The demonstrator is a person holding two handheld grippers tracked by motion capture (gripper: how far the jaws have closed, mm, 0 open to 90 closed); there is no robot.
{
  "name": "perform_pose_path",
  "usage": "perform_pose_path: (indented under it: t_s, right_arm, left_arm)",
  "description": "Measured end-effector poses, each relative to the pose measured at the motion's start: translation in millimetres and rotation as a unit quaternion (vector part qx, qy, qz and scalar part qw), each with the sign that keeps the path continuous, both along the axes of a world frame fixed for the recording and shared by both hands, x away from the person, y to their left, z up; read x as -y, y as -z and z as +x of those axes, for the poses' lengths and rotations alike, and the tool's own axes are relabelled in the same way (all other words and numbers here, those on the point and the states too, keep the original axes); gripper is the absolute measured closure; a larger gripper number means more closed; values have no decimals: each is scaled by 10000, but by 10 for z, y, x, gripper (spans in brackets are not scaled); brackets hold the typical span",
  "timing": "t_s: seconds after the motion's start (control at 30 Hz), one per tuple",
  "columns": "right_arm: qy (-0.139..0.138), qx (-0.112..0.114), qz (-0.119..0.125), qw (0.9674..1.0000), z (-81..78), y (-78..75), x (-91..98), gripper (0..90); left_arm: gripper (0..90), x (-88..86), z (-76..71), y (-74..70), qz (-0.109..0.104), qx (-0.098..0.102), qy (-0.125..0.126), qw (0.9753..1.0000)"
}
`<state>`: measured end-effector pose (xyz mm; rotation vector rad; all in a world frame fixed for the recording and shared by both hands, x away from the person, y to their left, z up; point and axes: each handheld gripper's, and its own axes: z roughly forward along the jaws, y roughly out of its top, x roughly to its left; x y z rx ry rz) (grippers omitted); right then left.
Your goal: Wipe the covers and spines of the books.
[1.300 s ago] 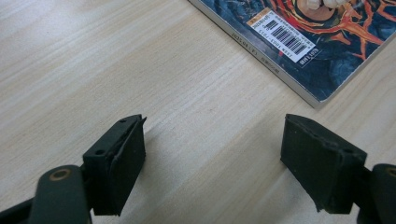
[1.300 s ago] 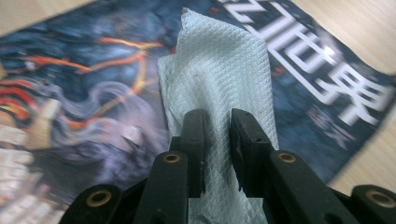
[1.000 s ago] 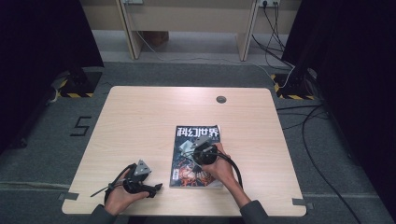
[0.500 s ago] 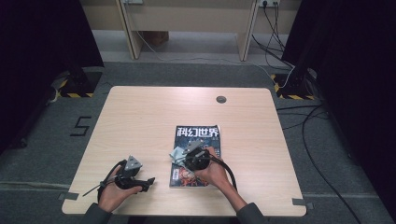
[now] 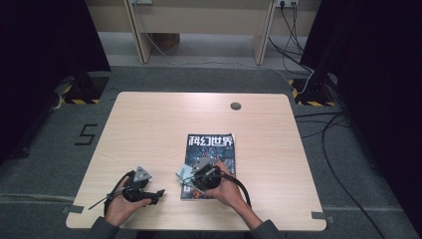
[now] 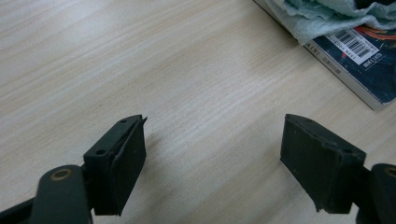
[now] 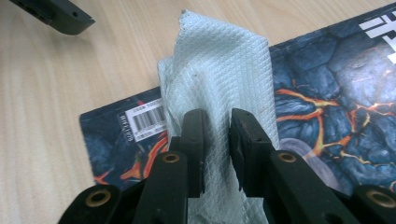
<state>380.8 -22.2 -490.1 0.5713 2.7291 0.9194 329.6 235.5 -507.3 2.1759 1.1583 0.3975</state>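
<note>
Jaws of the right gripper (image 7: 217,154) pinch a pale blue cloth (image 7: 219,70) that lies on the magazine (image 5: 211,159) near its barcode corner, on the wooden table (image 5: 149,124), while the left gripper (image 6: 212,163) hovers with jaws spread wide over bare wood just beside it.
</note>
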Motion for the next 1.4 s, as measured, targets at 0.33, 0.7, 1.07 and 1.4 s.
perform_pose_path:
  t_s: [0.33,0.7,1.07,1.4]
  right_arm:
    - [-196,17,6,9998,-126,3,-12,761]
    - [-10,30,-56,10000,-93,-7,97,771]
    - [-185,49,-76,9998,-188,-6,12,766]
    - [-456,-7,-25,9990,-319,-3,-48,766]
  left_arm:
    - [216,-33,18,2,19,17,-132,9999]
    - [216,-33,17,3,32,29,-148,9999]
    - [216,-46,30,-3,151,94,-217,9996]
    - [215,-77,42,-13,124,137,-358,9992]
